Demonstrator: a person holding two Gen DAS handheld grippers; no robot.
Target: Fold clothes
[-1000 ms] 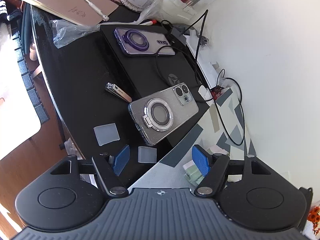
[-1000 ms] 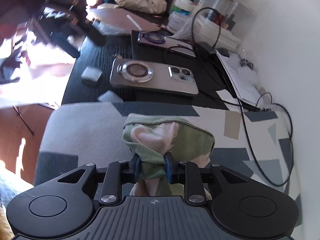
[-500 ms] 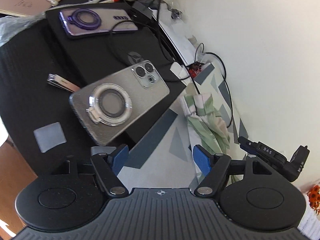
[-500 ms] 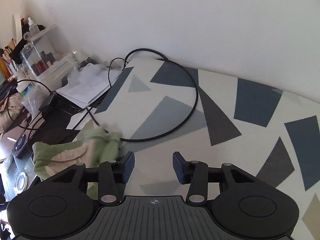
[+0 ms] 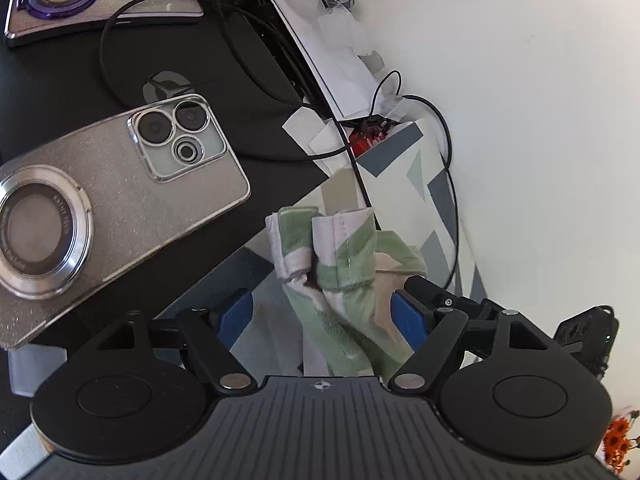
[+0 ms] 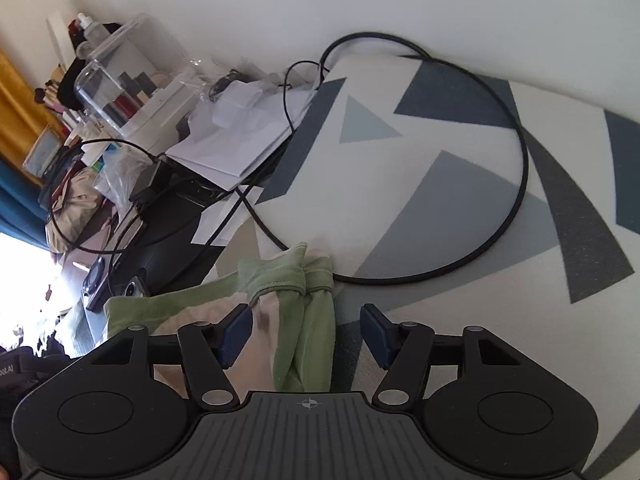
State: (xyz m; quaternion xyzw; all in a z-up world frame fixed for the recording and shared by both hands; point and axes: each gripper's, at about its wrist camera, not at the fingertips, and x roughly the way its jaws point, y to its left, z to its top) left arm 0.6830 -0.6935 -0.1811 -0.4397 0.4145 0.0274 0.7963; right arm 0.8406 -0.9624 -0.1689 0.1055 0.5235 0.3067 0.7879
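Note:
A small green and pale pink garment point(image 5: 344, 276) lies bunched on a white mat with grey and blue shapes point(image 5: 404, 184), next to a black desk. My left gripper point(image 5: 326, 320) is open, its blue pads either side of the garment's near end. In the right wrist view the same garment point(image 6: 304, 304) lies between the open blue pads of my right gripper point(image 6: 306, 334), on the mat point(image 6: 452, 184). The other gripper's black body point(image 5: 452, 300) shows beyond the garment in the left view.
A silver phone point(image 5: 96, 204) and a purple-ringed phone point(image 5: 92, 0) lie on the black desk point(image 5: 224, 80). A black cable point(image 6: 516, 204) loops over the mat by the white wall. Papers point(image 6: 240, 144) and clear boxes point(image 6: 116, 92) crowd the desk's far side.
My right gripper let go of the garment, swung toward the wall and now stands open over it. My left gripper moved from the desk edge to the garment, staying open.

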